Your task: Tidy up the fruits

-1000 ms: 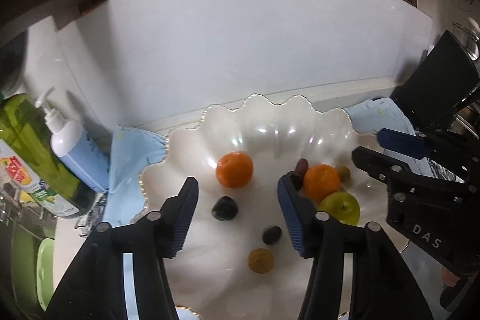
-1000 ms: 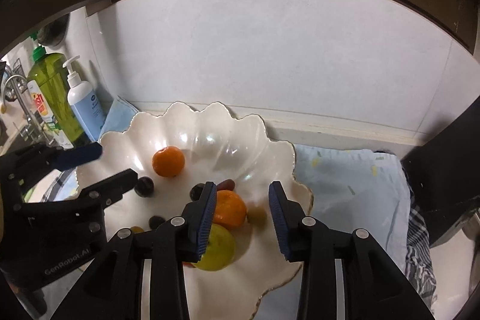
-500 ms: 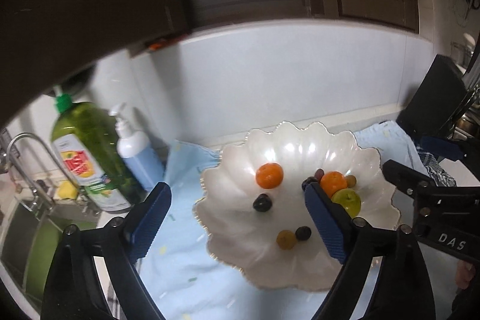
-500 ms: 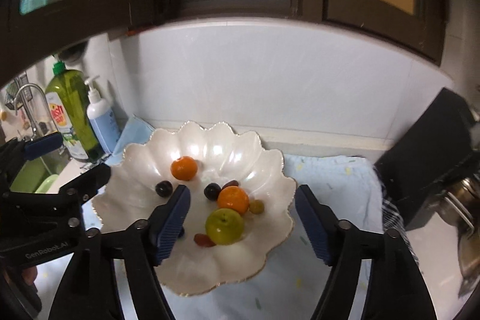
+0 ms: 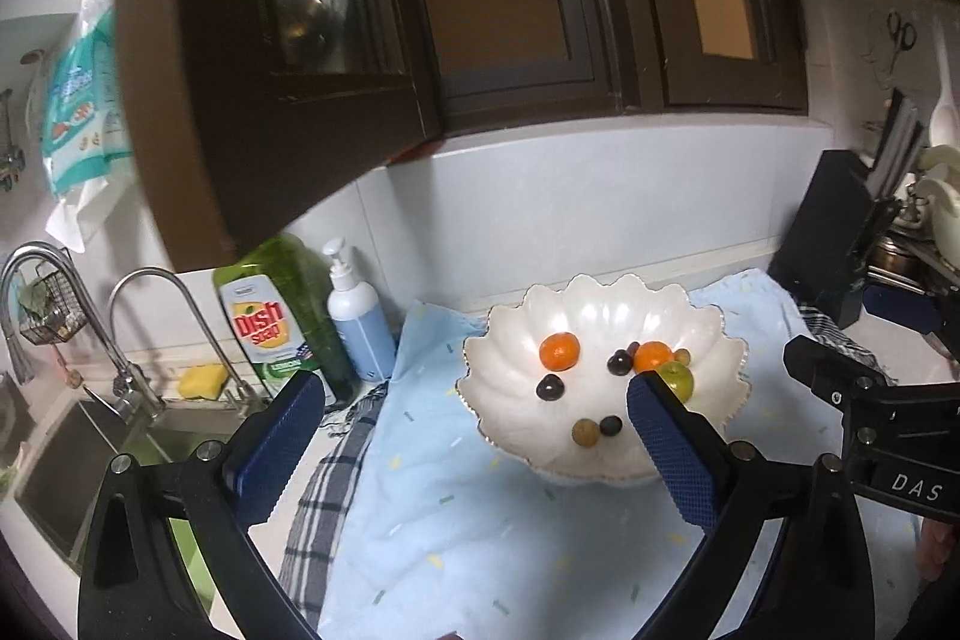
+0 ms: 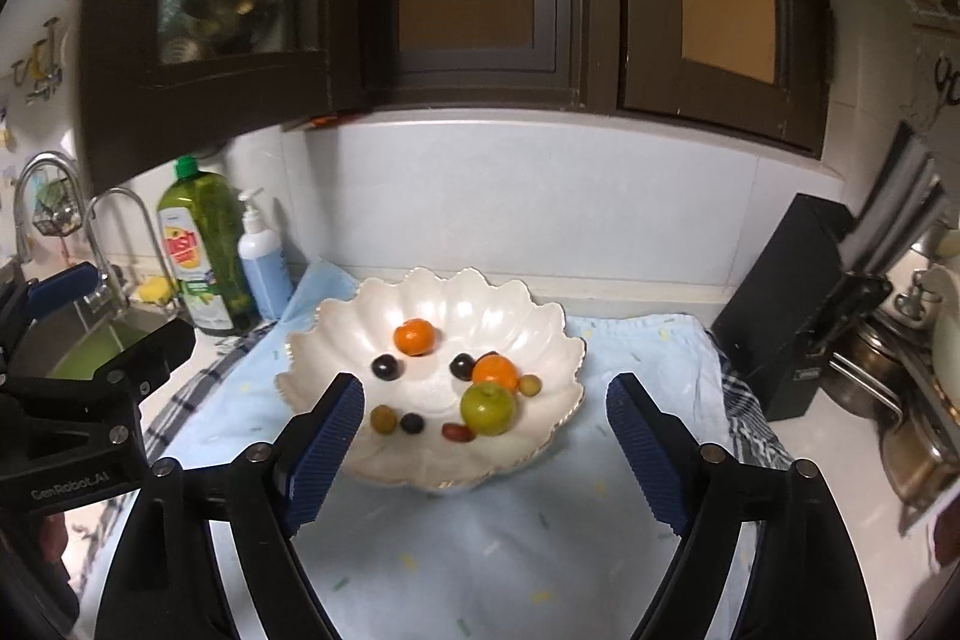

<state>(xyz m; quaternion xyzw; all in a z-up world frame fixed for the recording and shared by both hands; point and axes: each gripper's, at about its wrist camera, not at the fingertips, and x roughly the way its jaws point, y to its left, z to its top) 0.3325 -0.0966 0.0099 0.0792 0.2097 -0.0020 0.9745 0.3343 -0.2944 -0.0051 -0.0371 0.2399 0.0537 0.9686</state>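
The scalloped white bowl (image 6: pixel 543 319) sits on a pale blue cloth (image 6: pixel 516 538) spread over the worktop, probably to keep it from sliding and to catch drips. All the fruit lies inside it. Toward the bowl's back wall rests one orange (image 6: pixel 414 336); the second orange (image 6: pixel 494 371) huddles at the bowl's right with the green apple (image 6: pixel 488 407) touching it in front and a small olive-coloured fruit (image 6: pixel 529 385) just beside. Dark plums (image 6: pixel 384 367) and other small fruits lie scattered singly across the bowl's floor, which suggests the gathering is done, or nearly so.

Both pairs of tongs stand on the near side of the bowl, clear of its rim. The left tongs (image 5: pixel 474 451) are spread very wide, jaws opening, nothing between the pads. The right tongs (image 6: pixel 483 451) are likewise opening and empty; the bowl only shows through the gap, untouched.
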